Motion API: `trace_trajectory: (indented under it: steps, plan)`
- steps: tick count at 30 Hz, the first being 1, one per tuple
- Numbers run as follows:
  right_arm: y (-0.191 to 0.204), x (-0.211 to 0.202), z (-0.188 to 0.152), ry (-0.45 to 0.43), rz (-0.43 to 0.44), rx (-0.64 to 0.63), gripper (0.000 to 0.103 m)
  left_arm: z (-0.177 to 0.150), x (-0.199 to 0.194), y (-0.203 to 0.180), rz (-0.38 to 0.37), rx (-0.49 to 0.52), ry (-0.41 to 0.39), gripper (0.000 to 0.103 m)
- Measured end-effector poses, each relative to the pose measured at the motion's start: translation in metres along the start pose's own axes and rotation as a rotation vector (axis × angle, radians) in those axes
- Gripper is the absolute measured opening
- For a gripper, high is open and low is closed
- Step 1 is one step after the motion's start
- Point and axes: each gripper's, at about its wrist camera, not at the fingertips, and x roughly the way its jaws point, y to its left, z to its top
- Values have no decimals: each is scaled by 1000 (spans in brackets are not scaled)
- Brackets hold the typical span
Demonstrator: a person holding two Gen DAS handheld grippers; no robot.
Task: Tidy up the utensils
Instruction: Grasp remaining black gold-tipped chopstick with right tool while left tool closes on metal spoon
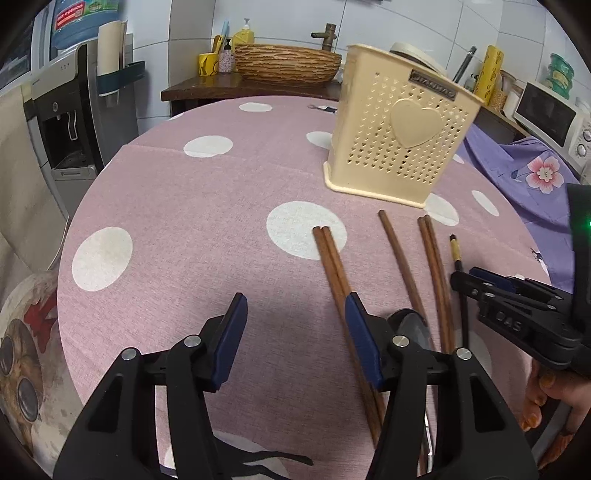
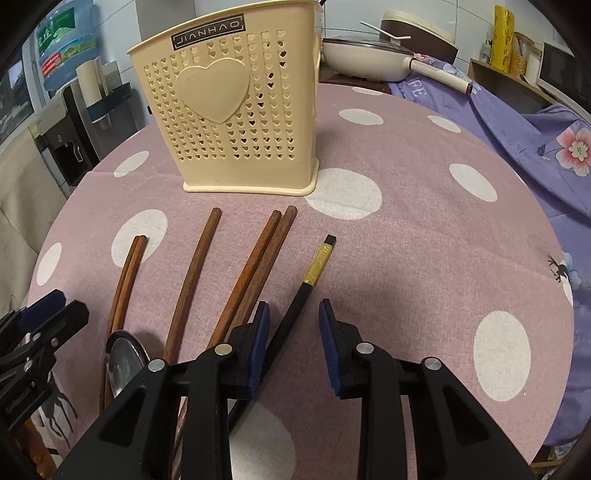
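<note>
Left gripper and right gripper angle downward, jaws apart.

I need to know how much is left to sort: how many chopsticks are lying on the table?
6: a brown pair on the left, one brown stick, a second brown pair, and one black stick with a gold band rightmost. Their near ends are hidden by the grippers.

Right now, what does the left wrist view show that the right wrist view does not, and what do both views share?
Only the left wrist view: a woven brown basin with a brass tap, a white microwave oven, and a person's hand holding the right gripper.

Only the right wrist view: a cream frying pan with glass lid.

Both: the cream perforated plastic utensil holder with a heart, brown wooden chopsticks, the black chopstick with gold band, and the pink polka-dot tablecloth.
</note>
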Motion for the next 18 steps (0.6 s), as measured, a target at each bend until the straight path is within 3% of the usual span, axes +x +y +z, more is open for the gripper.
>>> trace_trajectory:
  steps: [4, 10, 18]
  plan:
    - [3, 4, 5, -2, 10, -8, 13, -6, -9, -13, -16, 28, -10, 55]
    - [-4, 6, 9, 7, 56, 24, 11, -25, -12, -44, -30, 124, 7, 55]
    - [-10, 4, 6, 6, 93, 30, 9, -30, -5, -62, -41, 151, 29, 55]
